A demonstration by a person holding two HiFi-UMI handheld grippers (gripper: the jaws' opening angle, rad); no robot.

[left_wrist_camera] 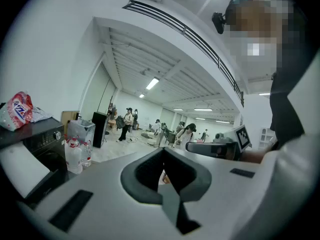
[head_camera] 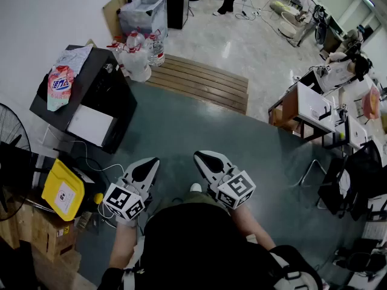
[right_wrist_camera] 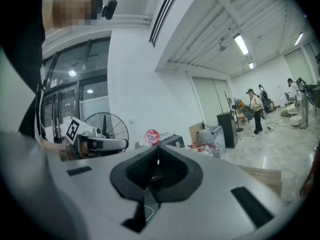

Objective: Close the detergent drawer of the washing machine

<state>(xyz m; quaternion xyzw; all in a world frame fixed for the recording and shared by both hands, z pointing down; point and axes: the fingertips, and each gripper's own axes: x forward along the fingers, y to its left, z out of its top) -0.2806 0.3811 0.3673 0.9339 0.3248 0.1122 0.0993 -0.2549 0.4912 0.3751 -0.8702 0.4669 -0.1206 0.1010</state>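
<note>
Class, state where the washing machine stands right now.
Head view, upper left: the washing machine stands by the white wall, between the water bottles and the yellow box.

Looks to me like a big open lab or test hall, not anybody's laundry room. The black washing machine (head_camera: 91, 104) just stands against a white wall on a grey-green mat (head_camera: 199, 135), with a slatted wooden platform (head_camera: 202, 83) beside it and a polished pale floor (head_camera: 254, 47) running on past. Desks (head_camera: 311, 104) crowded with gear line the right side in the head view, and a pedestal fan (head_camera: 12, 132) and a yellow case (head_camera: 60, 189) sit on the left. The left gripper view shows several people (left_wrist_camera: 129, 123) standing about under long ceiling strip lights (left_wrist_camera: 152, 83).
</note>
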